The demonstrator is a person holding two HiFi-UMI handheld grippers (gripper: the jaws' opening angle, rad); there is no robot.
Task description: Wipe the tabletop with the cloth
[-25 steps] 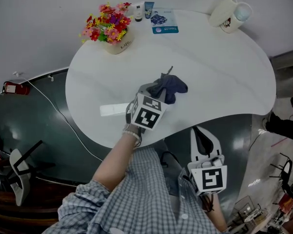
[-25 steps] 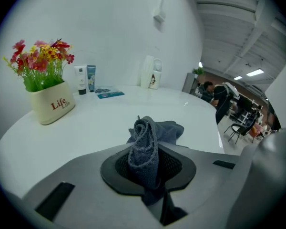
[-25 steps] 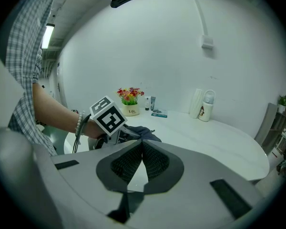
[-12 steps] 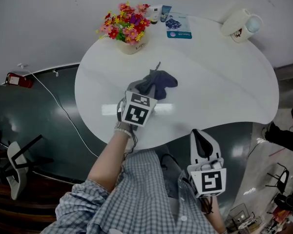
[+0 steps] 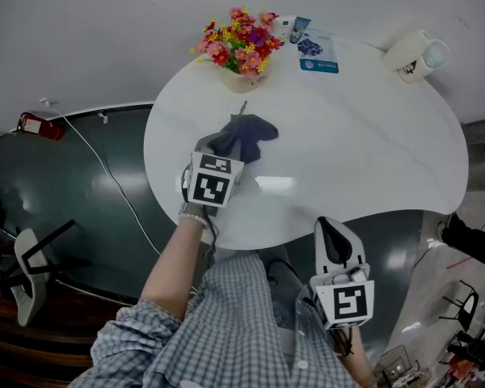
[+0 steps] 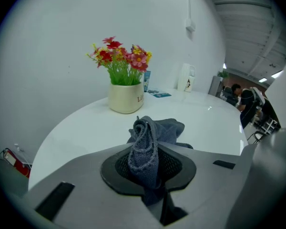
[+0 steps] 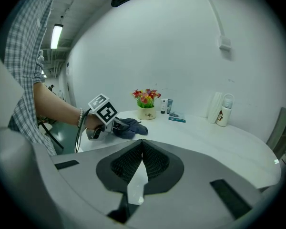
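Left gripper [image 6: 146,170] has its jaws clamped on a bunched fold of the dark blue-grey cloth [image 5: 246,132]. The pinched fold stands up between the pads, and the rest spills forward and lies flat on the white table [image 5: 372,136]. The cloth sits on the table's left part, near the left edge, with the left gripper's marker cube just behind it on the near side. The person's left hand [image 5: 196,210] holds that gripper, wrist over the table's near-left edge, with a checked sleeve [image 5: 145,330] further back. Right gripper [image 7: 142,162] has its jaws together with nothing between them. It is held off the table past the near edge, in front of the checked shirt, tips pointing toward the table and well apart from the cloth. A cream flower pot [image 5: 241,51] with red, pink and yellow flowers stands at the far edge, near the cloth but not touching it. A blue packet [image 5: 318,55] and small bottles [image 5: 291,27] are at the far edge, right of the pot. Two white containers [image 5: 416,55] are at the far right corner. The rest of the tabletop is bare, with a light glare near its middle.
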